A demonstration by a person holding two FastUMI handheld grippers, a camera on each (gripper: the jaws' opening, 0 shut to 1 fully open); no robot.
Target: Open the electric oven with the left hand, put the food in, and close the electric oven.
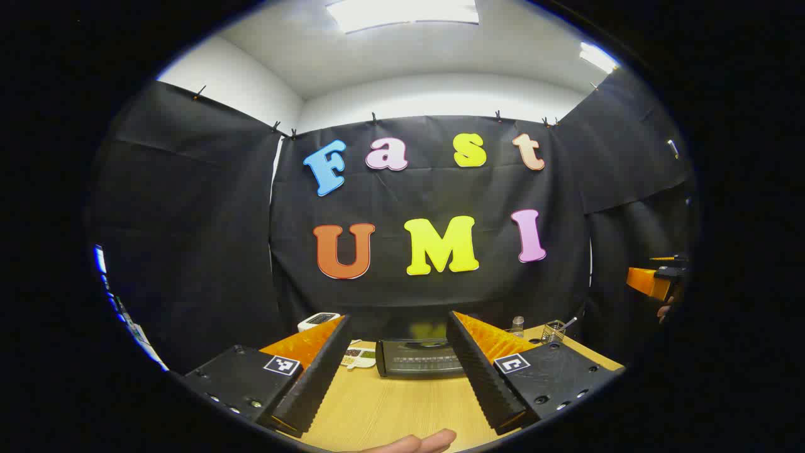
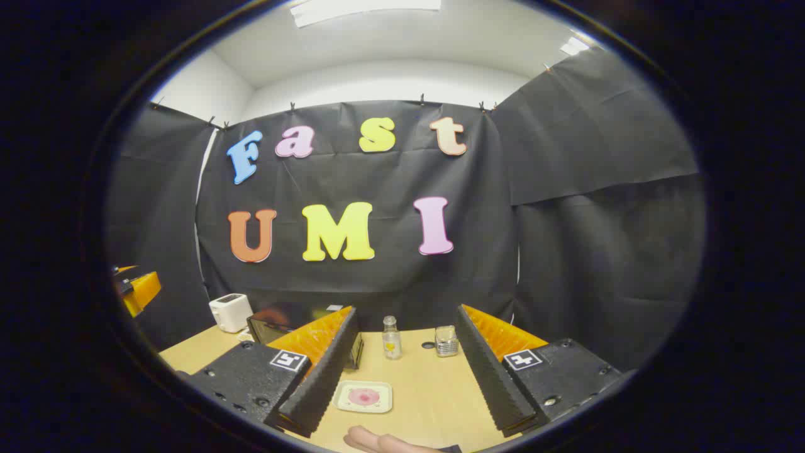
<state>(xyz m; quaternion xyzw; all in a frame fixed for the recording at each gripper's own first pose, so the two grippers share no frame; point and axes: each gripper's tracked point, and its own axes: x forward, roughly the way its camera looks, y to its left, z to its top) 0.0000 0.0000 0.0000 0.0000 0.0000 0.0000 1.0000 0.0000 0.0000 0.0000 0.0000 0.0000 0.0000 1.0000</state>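
The black electric oven (image 1: pixel 418 358) stands on the wooden table (image 1: pixel 390 402), straight ahead between the fingers of my left gripper (image 1: pixel 399 324); its door looks closed. That gripper is open, holds nothing and is still short of the oven. In the right gripper view a small white plate with pink food (image 2: pixel 365 396) lies on the table, low between the fingers of my right gripper (image 2: pixel 407 311), which is open and empty. The oven (image 2: pixel 280 322) sits to the left there, partly hidden behind one finger.
A white toaster (image 2: pixel 229 311) stands left of the oven, with a small dish (image 1: pixel 358 357) beside it. A glass bottle (image 2: pixel 391 338) and a small jar (image 2: pixel 446 341) stand at the table's back. Black cloth walls enclose the table. A fingertip (image 1: pixel 415 442) shows at the bottom.
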